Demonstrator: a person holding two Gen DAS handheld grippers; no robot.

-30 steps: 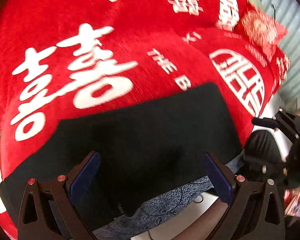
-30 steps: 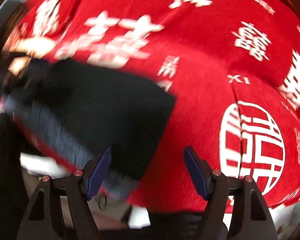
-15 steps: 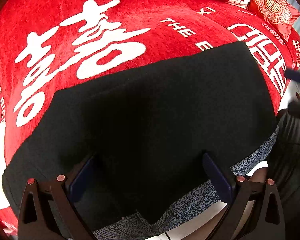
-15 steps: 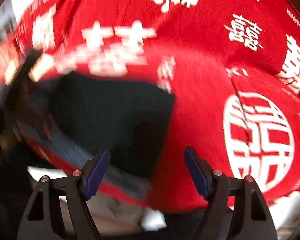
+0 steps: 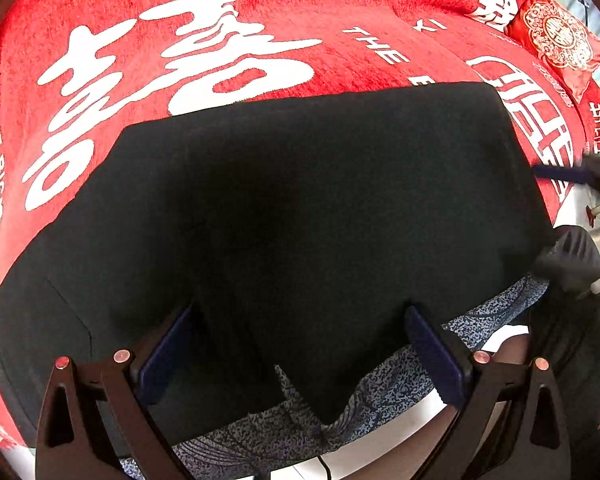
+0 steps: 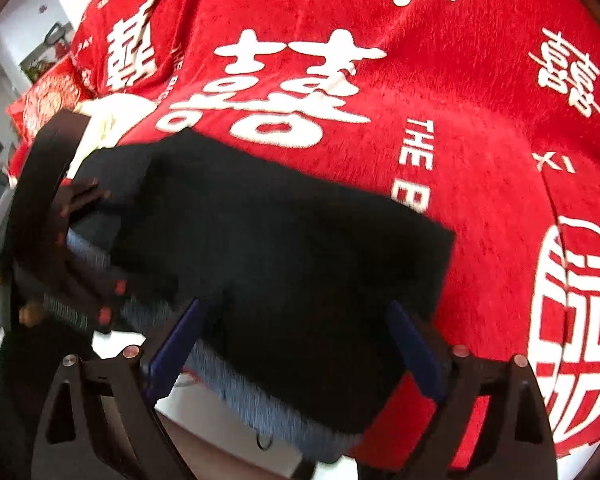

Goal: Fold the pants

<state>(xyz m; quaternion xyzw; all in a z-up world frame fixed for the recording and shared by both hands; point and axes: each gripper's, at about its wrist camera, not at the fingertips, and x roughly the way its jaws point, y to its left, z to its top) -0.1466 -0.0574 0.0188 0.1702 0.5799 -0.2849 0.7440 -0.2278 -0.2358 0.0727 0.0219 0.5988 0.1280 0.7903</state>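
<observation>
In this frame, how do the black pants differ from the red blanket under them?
The pants are plain black with no print; the blanket is bright red with large white characters and lettering. The pants form a compact, straight-edged shape near the front edge, while the blanket spreads well beyond them on all far sides. The pants lie on top; the blanket lies underneath. Both are soft fabric lying fairly flat, and neither is gripped by the open left gripper or right gripper.

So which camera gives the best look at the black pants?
The left wrist view: the black pants fill its middle, sharp, with both side edges visible. The right wrist view shows them blurred and partly hidden by the left gripper.
</observation>
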